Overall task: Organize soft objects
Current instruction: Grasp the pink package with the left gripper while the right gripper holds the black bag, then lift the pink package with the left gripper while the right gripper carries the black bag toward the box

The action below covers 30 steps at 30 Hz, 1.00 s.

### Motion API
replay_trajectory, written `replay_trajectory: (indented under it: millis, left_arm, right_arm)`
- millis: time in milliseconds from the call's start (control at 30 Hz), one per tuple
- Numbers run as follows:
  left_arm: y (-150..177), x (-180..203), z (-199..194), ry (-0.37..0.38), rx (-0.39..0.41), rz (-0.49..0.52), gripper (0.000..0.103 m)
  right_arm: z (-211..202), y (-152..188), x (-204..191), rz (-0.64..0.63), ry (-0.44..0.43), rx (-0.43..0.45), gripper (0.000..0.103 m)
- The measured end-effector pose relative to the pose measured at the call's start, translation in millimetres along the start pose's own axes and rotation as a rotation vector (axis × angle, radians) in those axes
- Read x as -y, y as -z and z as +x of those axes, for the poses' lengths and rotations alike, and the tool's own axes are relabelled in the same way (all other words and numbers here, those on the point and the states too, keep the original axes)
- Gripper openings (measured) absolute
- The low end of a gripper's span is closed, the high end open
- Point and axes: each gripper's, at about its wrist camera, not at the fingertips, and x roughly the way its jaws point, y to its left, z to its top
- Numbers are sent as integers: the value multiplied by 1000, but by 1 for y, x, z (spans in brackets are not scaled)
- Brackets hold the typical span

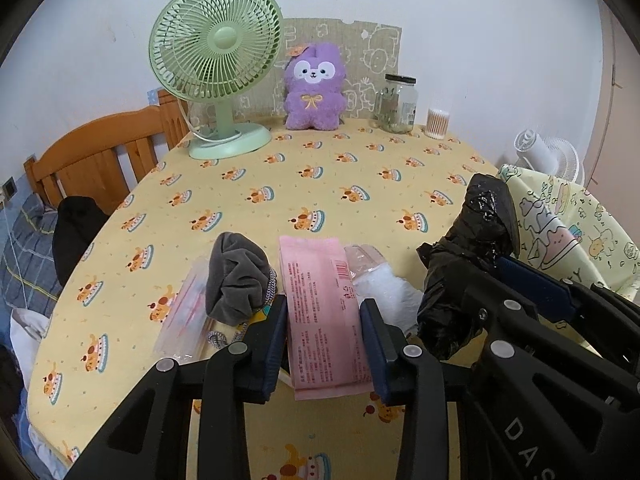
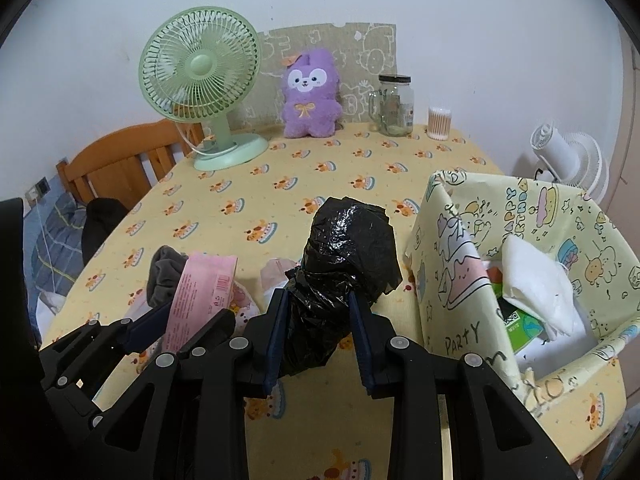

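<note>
On the yellow patterned tablecloth [image 1: 240,208], the left wrist view takes in, from the left, a clear plastic sleeve [image 1: 182,316] lying flat, a grey fabric bundle [image 1: 236,276] resting partly on it, and then the pink packet [image 1: 326,312], which the left gripper [image 1: 324,344] clasps from both sides, its blue pads against the packet's long edges at a narrow setting. Just right of the packet lies a clear bag of white stuffing [image 1: 380,284], which this view shows plainly, while in the right wrist view it is mostly hidden behind the other things. Further right, the right gripper [image 2: 320,332] is clamped on a crumpled black plastic bag [image 2: 344,248], its pads pressing into the lower part of the roll, which stands up tilted above the cloth; the left view shows that same bag only from the side, at its right edge. The right wrist view alone looks into the cartoon-print fabric bin [image 2: 452,264] at the table's right end, where a white tissue pack [image 2: 540,292] and a green box [image 2: 520,324] lie inside; from the left camera only the bin's outer wall shows. Along the back wall both cameras catch a green desk fan [image 1: 216,64], a purple plush toy [image 1: 314,88], a glass jar [image 1: 396,104] and a tub of cotton swabs [image 1: 438,122].
</note>
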Motion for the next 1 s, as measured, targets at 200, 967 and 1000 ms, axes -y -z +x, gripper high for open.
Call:
replay_trajectory:
  millis: [200, 967, 1000]
  left_arm:
    - [-3, 1, -12, -10, 11, -1, 37]
    - [-26, 7, -69, -41, 106, 8, 37]
    - [-28, 7, -72, -41, 112, 8, 37]
  right_arm:
    - [-11, -2, -2, -6, -5, 15, 34]
    - [-68, -27, -8, -14, -44, 105, 34]
    - [-70, -28, -8, -14, -45, 108, 34]
